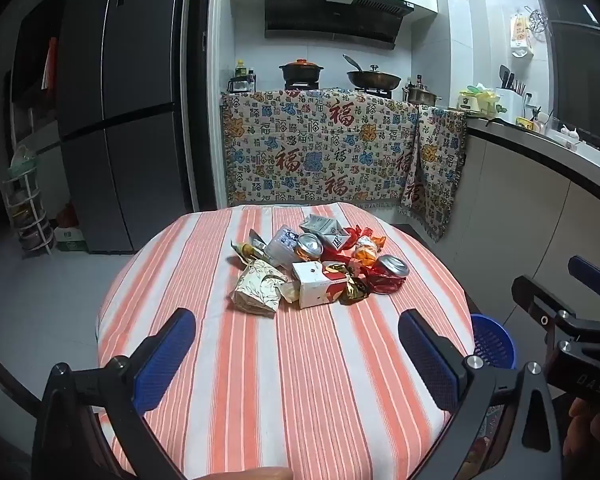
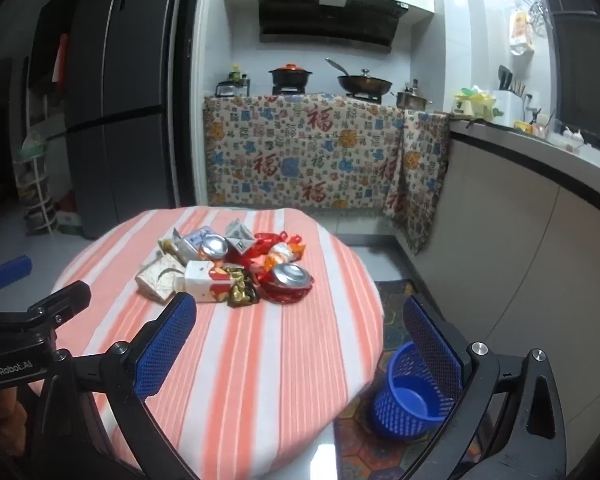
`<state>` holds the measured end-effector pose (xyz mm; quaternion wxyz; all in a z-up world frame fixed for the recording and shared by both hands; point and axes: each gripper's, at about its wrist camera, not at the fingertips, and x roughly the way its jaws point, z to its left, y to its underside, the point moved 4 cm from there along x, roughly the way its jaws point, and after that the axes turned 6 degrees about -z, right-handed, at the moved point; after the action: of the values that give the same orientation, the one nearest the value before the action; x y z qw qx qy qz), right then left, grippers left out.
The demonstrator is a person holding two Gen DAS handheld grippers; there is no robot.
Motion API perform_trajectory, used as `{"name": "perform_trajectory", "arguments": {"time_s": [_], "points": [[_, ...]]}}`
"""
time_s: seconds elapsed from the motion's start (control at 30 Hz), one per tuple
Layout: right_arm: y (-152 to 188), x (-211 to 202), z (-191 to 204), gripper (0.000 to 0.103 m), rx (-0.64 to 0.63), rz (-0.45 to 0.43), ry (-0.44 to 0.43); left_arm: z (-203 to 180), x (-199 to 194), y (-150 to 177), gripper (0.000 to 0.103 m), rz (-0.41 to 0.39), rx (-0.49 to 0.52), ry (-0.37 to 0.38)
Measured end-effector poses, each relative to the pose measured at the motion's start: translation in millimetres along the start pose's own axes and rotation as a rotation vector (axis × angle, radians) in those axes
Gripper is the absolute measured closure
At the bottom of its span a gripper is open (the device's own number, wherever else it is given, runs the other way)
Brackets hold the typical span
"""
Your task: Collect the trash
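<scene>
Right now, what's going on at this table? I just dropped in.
A person holds a gripper in each hand over a round table with a striped cloth. The left gripper and right gripper are both wide open and hold nothing. The pile of trash, with crushed cans, cartons and wrappers, sits untouched mid-table. A blue basket stands on the floor to the table's right, and it looks empty. No piece has been collected yet.

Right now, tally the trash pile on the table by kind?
Crushed cans: 2
Cartons/boxes: 4
Foil or plastic wrappers: about 5, overlapping, so approximate
Total: about 11
</scene>
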<state>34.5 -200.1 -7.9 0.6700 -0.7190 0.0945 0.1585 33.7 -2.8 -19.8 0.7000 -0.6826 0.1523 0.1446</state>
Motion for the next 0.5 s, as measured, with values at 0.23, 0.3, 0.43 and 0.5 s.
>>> {"name": "perform_trajectory", "arguments": {"time_s": [0.23, 0.3, 0.43, 0.5], "points": [[0.1, -1.2, 1.2, 0.0, -0.005, 0.001, 0.005, 10.7, 4.3, 8.9, 0.0, 0.02, -0.059, 0.027], [0.7, 0.9, -1.9, 0.0, -0.002, 0.006, 0.005, 10.1, 3.1, 7.4, 0.0, 0.026, -0.054, 0.021], [-1.1, 0.9, -4.1, 0.0, -0.002, 0.014, 0.011, 8.0, 6.2, 9.2, 0.0, 0.041, -0.043, 0.015], [3.2, 3.0, -0.8, 0.0, -0.009, 0.014, 0.019, 7.1, 7.5, 9.2, 0.0, 0.046, -0.043, 0.015]]}}
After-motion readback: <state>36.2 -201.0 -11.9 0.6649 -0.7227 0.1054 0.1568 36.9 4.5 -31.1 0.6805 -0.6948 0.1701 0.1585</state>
